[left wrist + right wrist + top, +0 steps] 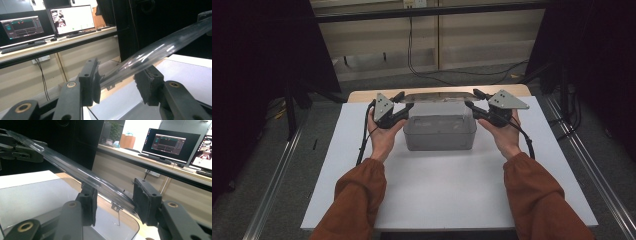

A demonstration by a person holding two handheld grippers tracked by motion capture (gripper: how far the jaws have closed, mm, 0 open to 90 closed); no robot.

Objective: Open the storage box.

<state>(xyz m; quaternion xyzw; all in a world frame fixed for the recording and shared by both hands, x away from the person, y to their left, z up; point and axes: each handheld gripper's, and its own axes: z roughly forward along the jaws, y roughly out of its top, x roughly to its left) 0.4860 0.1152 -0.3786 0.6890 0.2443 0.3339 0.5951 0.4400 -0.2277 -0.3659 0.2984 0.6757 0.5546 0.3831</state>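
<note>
A clear plastic lid (pixel 439 95) is held level above one translucent grey storage box (pixel 440 132), which stands on the white tabletop (pixel 437 190) between the person's two hands. One end of the lid is seen between the spread jaws of the left gripper (pixel 399 102), the other between those of the right gripper (pixel 474 101). In the left gripper view the lid (pixel 160 48) runs between the two pads with a gap visible at each side; in the right gripper view the lid (pixel 75 172) passes close by the left pad, and contact cannot be confirmed. Neither tool is clenched; whether the lid is truly pinched or merely resting on the jaws cannot be told. The chief risk is judged to be slippage: a smooth, thin lid supported loosely at two ends could tilt and drop onto the box rim if either hand were moved unevenly. Counted: one lid, one box, two grippers, and two lit monitors (pixel 47 21) on the desk behind.
</note>
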